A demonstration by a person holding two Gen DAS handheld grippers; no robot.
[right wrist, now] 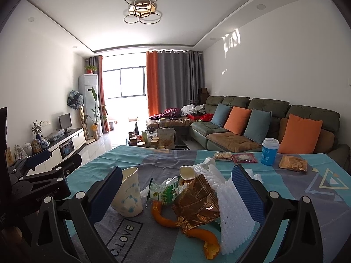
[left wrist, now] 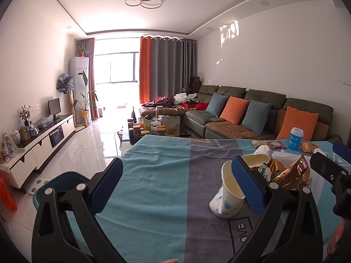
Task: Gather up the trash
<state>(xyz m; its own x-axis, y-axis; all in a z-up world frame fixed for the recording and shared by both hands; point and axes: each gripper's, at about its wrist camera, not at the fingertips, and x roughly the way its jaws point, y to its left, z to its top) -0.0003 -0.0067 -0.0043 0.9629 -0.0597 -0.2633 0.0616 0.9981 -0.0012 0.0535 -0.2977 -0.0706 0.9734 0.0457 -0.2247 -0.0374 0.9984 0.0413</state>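
A heap of trash lies on the teal and grey tablecloth [right wrist: 296, 197]: a squashed paper cup [right wrist: 128, 194] with blue dots, a gold foil wrapper [right wrist: 197, 199], orange peel [right wrist: 162, 217], a green snack wrapper [right wrist: 166, 191] and white foam netting [right wrist: 230, 210]. My right gripper [right wrist: 177, 191] is open, its fingers on either side of the heap. My left gripper [left wrist: 177, 183] is open and empty over bare cloth, the paper cup [left wrist: 227, 194] beside its right finger [left wrist: 248, 185]. The gold wrapper [left wrist: 294, 174] lies beyond it.
A blue and white canister [right wrist: 269, 151], a gold packet [right wrist: 292, 163] and two small snack packets [right wrist: 234, 157] lie at the table's far right. A blue bin [left wrist: 57, 184] stands on the floor left of the table. A cluttered coffee table [left wrist: 153, 127] and sofa [left wrist: 252, 114] lie beyond.
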